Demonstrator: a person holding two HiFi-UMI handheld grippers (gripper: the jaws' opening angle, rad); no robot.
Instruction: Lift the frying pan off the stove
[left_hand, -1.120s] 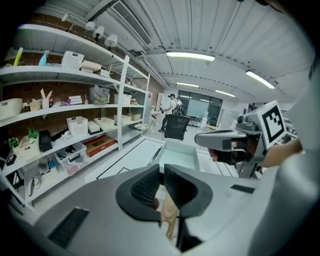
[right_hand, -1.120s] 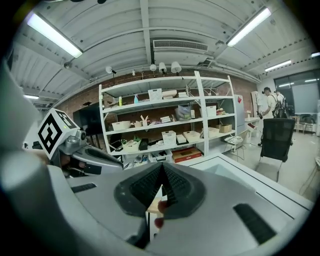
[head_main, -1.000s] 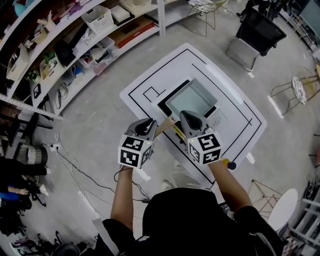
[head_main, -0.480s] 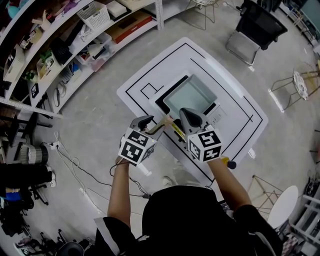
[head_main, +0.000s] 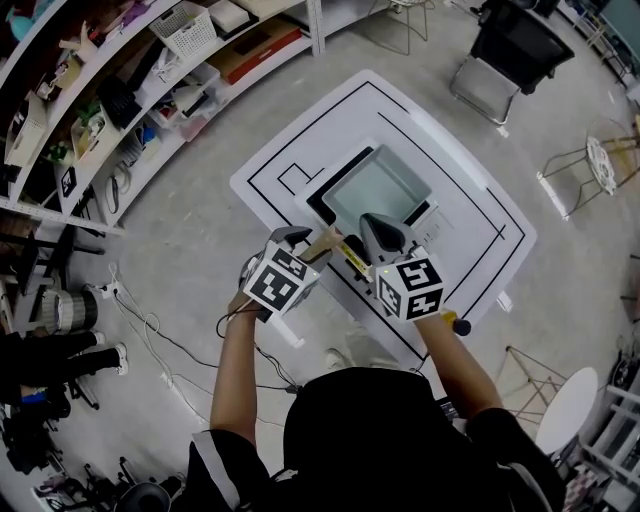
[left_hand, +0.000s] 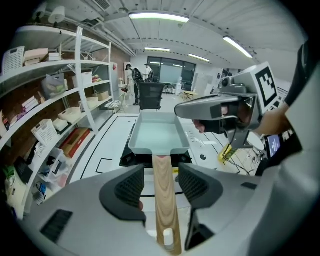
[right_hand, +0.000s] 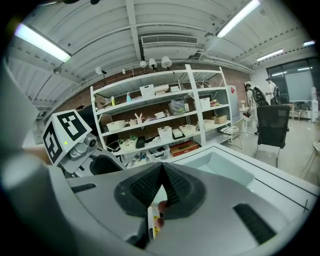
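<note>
A pale rectangular frying pan (head_main: 378, 190) (left_hand: 157, 132) sits on a black stove (head_main: 322, 203) (left_hand: 131, 159) on the white table. Its wooden handle (head_main: 325, 243) (left_hand: 164, 195) points toward me. My left gripper (head_main: 300, 240) (left_hand: 161, 185) straddles that handle. Its jaws are opening, and there is a gap between each pad and the wood. My right gripper (head_main: 378, 230) (right_hand: 161, 187) hovers just right of the handle, shut on a thin yellow-and-white stick (right_hand: 151, 222) (head_main: 350, 262). The pan (right_hand: 220, 167) lies beyond its jaws.
The white table (head_main: 290, 150) bears black outline markings. Shelving with bins and boxes (head_main: 120, 90) lines the left side. A black chair (head_main: 505, 60) stands beyond the table, with stools (head_main: 600, 170) to the right. Cables (head_main: 170, 350) trail on the floor at left.
The left gripper has rolled and edged forward along the handle. The right gripper has hardly moved. The pan is in the same place on the stove.
</note>
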